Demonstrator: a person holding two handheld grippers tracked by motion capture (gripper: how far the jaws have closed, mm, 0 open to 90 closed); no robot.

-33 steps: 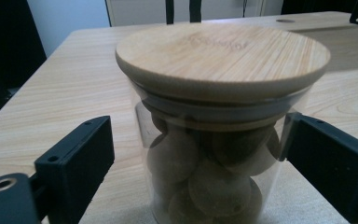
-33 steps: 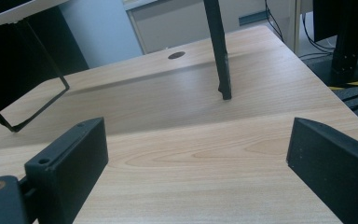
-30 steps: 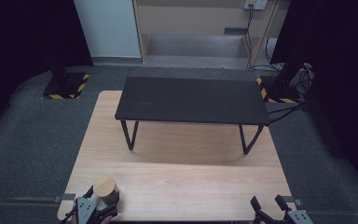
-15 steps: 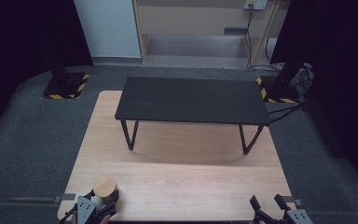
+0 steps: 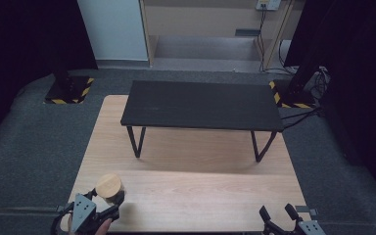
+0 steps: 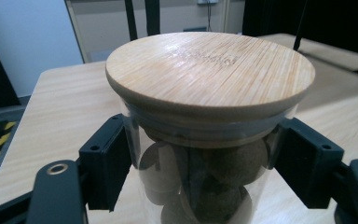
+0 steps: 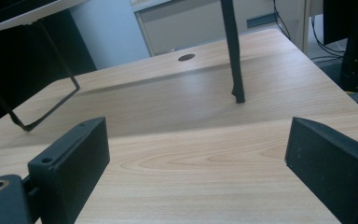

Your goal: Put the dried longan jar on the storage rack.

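Note:
A clear glass jar (image 6: 205, 172) with a round bamboo lid (image 6: 209, 70) holds several brown cork balls. It stands upright near the front left corner of the light wooden table (image 5: 200, 196), where its lid (image 5: 109, 185) faces up. My left gripper (image 5: 106, 201) is shut on the jar, one jaw pressed against each side of the glass just under the lid. At the front right edge, my right gripper (image 5: 278, 213) is open above bare wood, its fingers (image 7: 74, 158) wide apart with nothing between them.
A small black bench (image 5: 200, 105) with thin metal legs stands on the far half of the table. Grey carpet (image 5: 34, 147) surrounds the table. Black stands with yellow-striped bases (image 5: 68, 90) and cables (image 5: 303, 115) sit at the back corners.
The left gripper and the jar have shifted very slightly toward the front edge. The right gripper has hardly moved.

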